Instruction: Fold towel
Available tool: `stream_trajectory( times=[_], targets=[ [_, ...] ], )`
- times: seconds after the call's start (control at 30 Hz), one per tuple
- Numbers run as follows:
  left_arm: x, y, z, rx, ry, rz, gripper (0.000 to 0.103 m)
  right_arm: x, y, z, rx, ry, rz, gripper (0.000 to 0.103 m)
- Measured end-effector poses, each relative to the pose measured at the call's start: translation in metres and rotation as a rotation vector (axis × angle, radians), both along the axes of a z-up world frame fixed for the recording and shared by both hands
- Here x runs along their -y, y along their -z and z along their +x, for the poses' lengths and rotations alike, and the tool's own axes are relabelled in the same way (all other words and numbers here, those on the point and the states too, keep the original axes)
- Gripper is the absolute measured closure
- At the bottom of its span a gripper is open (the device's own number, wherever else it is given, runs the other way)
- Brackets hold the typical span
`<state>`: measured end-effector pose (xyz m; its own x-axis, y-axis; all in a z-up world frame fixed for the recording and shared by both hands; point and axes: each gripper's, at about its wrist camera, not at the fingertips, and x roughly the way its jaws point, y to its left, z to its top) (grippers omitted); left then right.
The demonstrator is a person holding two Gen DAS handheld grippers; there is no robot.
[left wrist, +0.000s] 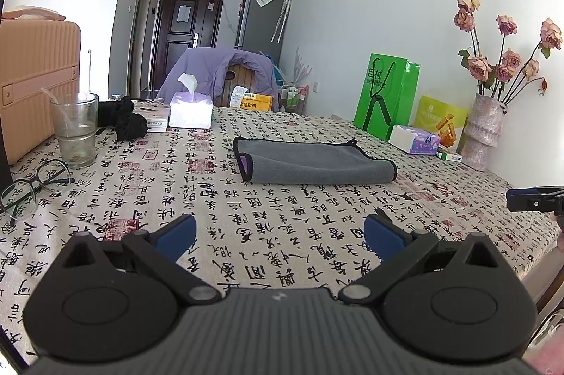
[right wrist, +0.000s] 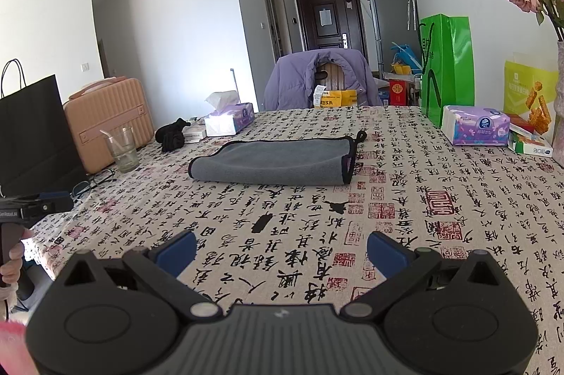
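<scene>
A grey towel with black edging and a purple underside lies folded over in the middle of the table; it also shows in the right wrist view. My left gripper is open and empty, held above the table's near part, well short of the towel. My right gripper is open and empty too, a similar distance back from the towel. The right gripper's tip shows at the right edge of the left wrist view. The left gripper shows at the left edge of the right wrist view.
The table has a calligraphy-print cloth. A drinking glass, spectacles, a black cloth and a tissue box stand at the left. A green bag, a tissue pack and a flower vase stand at the right wall.
</scene>
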<state>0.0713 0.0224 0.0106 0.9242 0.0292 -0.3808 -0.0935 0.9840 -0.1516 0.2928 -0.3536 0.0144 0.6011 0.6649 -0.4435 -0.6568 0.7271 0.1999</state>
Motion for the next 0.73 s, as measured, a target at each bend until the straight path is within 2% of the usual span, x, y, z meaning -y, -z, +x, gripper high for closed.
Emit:
stream_trajectory(
  times=[0.73],
  targets=[
    [-0.002, 0.0, -0.0026, 0.016, -0.012, 0.003, 0.0, -0.002, -0.0016, -0.0025, 0.0, -0.006, -0.001, 0.0]
  ],
)
